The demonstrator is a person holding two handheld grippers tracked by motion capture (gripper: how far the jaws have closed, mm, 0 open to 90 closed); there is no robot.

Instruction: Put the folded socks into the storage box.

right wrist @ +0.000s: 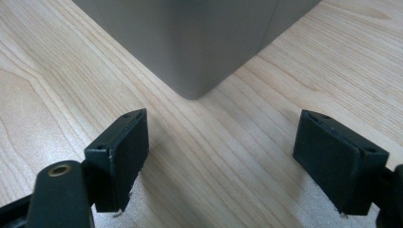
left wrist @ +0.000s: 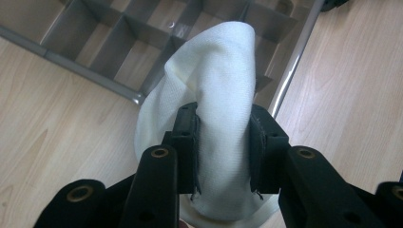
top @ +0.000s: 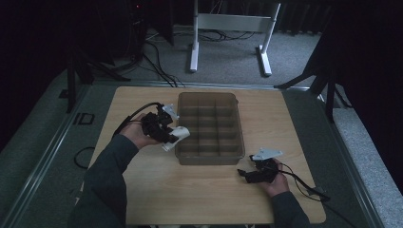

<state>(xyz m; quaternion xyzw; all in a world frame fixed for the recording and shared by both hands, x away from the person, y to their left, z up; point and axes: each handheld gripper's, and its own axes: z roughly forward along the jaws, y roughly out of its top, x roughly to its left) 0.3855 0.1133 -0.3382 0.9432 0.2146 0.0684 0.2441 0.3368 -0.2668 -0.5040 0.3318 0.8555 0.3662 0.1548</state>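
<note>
A white rolled cloth [left wrist: 218, 95] is clamped between the pads of my left gripper [left wrist: 222, 142], which is shut on it. In the high view the left gripper [top: 167, 133] holds the white cloth [top: 177, 135] at the left wall of a grey divided organiser tray [top: 209, 97], above the wooden table. The cloth's tip reaches over the tray's near-left compartments [left wrist: 138, 57]. My right gripper [top: 244, 173] rests near the tray's front right corner, open with nothing between its pads [right wrist: 121, 156]. The tray's corner [right wrist: 195, 52] stands just ahead of it.
The tray has several compartments that look bare. Bare wooden tabletop [top: 199, 194] lies in front of the tray and to its right. A cable [top: 304, 183] trails from the right gripper toward the table's right edge. A white desk frame [top: 233, 28] stands on the floor beyond.
</note>
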